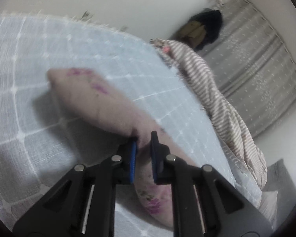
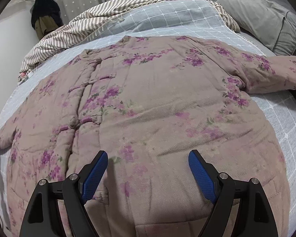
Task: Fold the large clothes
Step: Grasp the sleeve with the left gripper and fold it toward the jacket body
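Note:
A padded pink-brown jacket [image 2: 148,98] with purple flowers lies spread flat, front up, on the bed. In the left wrist view one of its sleeves [image 1: 92,96] is lifted off the cover, and my left gripper [image 1: 144,138] is shut on the sleeve, with the cloth pinched between the blue pads [image 1: 133,158]. The view is blurred. My right gripper [image 2: 148,154] hovers open over the jacket's lower part, near the hem, with nothing gripped between its fingers. The other sleeve [image 2: 276,75] stretches out to the right.
A light blue grid-pattern cover [image 2: 286,128] lies under the jacket. A striped blanket [image 2: 108,13] is bunched at the far side, with a grey pillow [image 2: 256,15] at the back right. Dark clothes [image 2: 45,13] hang by the wall, near a grey curtain [image 1: 256,59].

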### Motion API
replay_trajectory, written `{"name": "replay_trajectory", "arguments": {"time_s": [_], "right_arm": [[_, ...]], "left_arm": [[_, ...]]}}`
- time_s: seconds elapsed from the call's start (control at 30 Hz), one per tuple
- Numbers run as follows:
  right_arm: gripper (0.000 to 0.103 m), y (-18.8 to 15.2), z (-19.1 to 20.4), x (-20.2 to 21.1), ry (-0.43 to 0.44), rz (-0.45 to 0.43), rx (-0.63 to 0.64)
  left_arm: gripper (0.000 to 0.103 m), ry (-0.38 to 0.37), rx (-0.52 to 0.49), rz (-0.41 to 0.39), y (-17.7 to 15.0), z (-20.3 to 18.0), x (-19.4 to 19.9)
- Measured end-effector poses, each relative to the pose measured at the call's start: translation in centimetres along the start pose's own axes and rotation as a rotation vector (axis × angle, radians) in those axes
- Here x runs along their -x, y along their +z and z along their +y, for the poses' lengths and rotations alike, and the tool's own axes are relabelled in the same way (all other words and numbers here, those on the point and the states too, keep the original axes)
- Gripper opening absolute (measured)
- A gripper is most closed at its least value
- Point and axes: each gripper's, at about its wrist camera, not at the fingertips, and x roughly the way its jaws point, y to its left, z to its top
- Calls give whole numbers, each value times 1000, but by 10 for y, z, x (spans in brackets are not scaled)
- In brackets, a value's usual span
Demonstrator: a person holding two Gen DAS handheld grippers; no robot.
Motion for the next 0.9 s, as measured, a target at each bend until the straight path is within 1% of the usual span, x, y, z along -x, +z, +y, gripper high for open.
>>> {"name": "replay_trajectory", "arguments": {"time_s": [0.1, 0.2, 0.3, 0.47, 0.6, 0.67, 0.73, 0.77, 0.8, 0.9], "right_arm": [[85, 1, 0, 3, 13, -9, -3], [85, 1, -2, 7, 22, -17, -12], [85, 2, -5, 12, 24, -29, -20], [85, 4, -13, 17, 25, -44, -50], [85, 6, -19, 19, 26, -45, -69], [85, 7, -20, 19, 22, -49, -75], [85, 7, -21, 20, 20, -51, -78], [85, 7, -21, 20, 20, -52, -79], [85, 7, -21, 20, 18, -51, -78], [85, 6, -19, 18, 9, -47, -69]], "left_arm": [[14, -82, -75, -29, 2, -45, 21], [14, -151, -142, -32, -2, -82, 36], [14, -220, -226, -10, -17, -123, 50], [14, -313, -324, 47, -48, -173, 62], [14, -368, -421, 129, -92, -210, 63], [14, -390, -459, 171, -111, -222, 60], [14, -418, -521, 230, -139, -237, 55], [14, -427, -549, 248, -150, -242, 55], [14, -434, -591, 271, -164, -248, 53], [14, -436, -758, 381, -218, -266, 46]]}}
